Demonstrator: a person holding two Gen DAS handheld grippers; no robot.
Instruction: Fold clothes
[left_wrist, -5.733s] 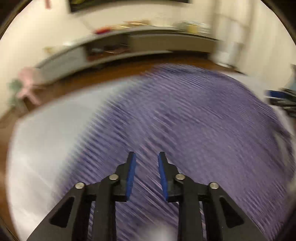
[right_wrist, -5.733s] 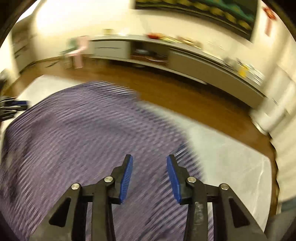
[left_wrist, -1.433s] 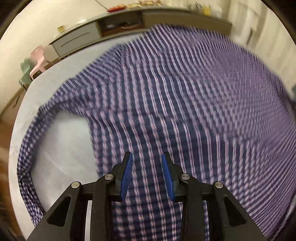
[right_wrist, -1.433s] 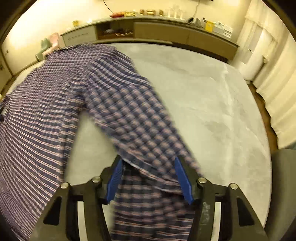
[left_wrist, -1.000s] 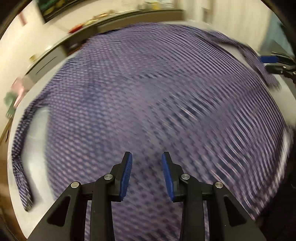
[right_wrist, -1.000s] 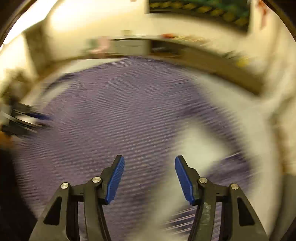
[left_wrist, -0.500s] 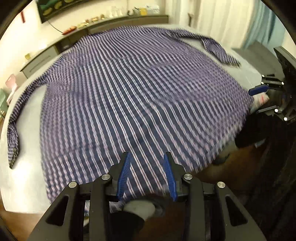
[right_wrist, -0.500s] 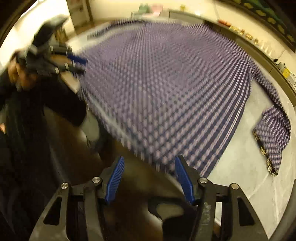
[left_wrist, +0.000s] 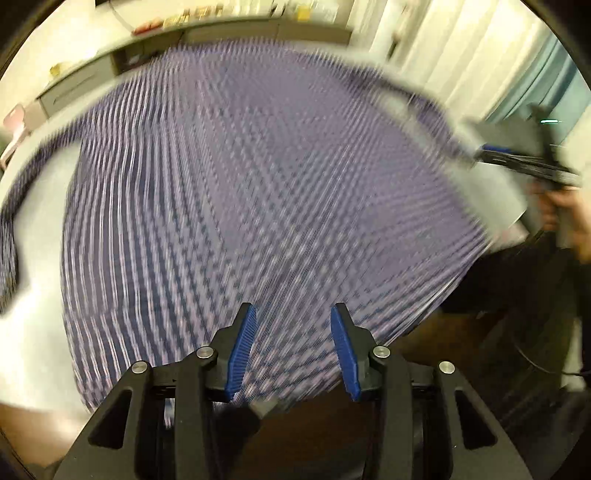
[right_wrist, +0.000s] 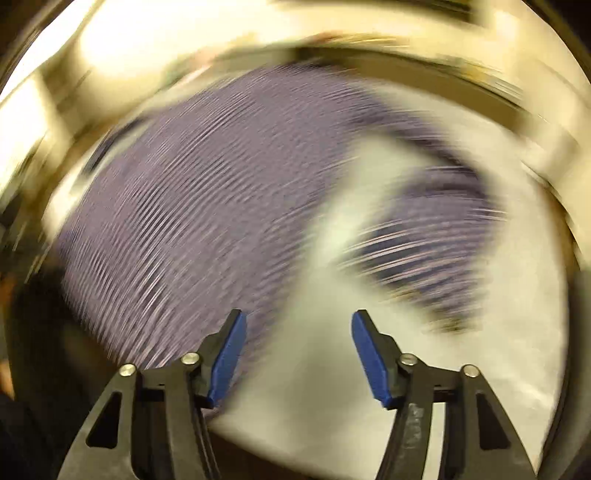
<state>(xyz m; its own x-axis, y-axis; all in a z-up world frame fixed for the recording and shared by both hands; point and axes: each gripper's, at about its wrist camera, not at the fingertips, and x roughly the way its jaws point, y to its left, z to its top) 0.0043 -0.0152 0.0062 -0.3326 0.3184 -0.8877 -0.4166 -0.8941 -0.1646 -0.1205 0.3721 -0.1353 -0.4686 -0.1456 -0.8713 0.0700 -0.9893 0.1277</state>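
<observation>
A purple and navy plaid shirt (left_wrist: 258, 192) lies spread flat over a white table (left_wrist: 33, 332), its hem at the near edge. My left gripper (left_wrist: 293, 325) is open just above the hem, with nothing between its blue pads. The right wrist view is heavily blurred: the shirt (right_wrist: 192, 206) fills its left half and a bunched sleeve (right_wrist: 436, 240) lies to the right on the table (right_wrist: 369, 369). Over bare table beside the shirt's lower corner, my right gripper (right_wrist: 299, 336) is open and holds nothing. That right gripper (left_wrist: 517, 162) also shows at the far right of the left wrist view.
A long low cabinet (left_wrist: 192, 33) with small items on top runs along the far wall. Pale curtains (left_wrist: 461, 55) hang at the back right. A hand (left_wrist: 569, 218) and dark sleeve hold the right gripper. Wooden floor (left_wrist: 424, 343) shows below the table's near edge.
Both views have swung fast and are blurred. The left gripper came forward over the hem and its fingers stand a little wider. The right gripper turned from the floor edge back over the table.
</observation>
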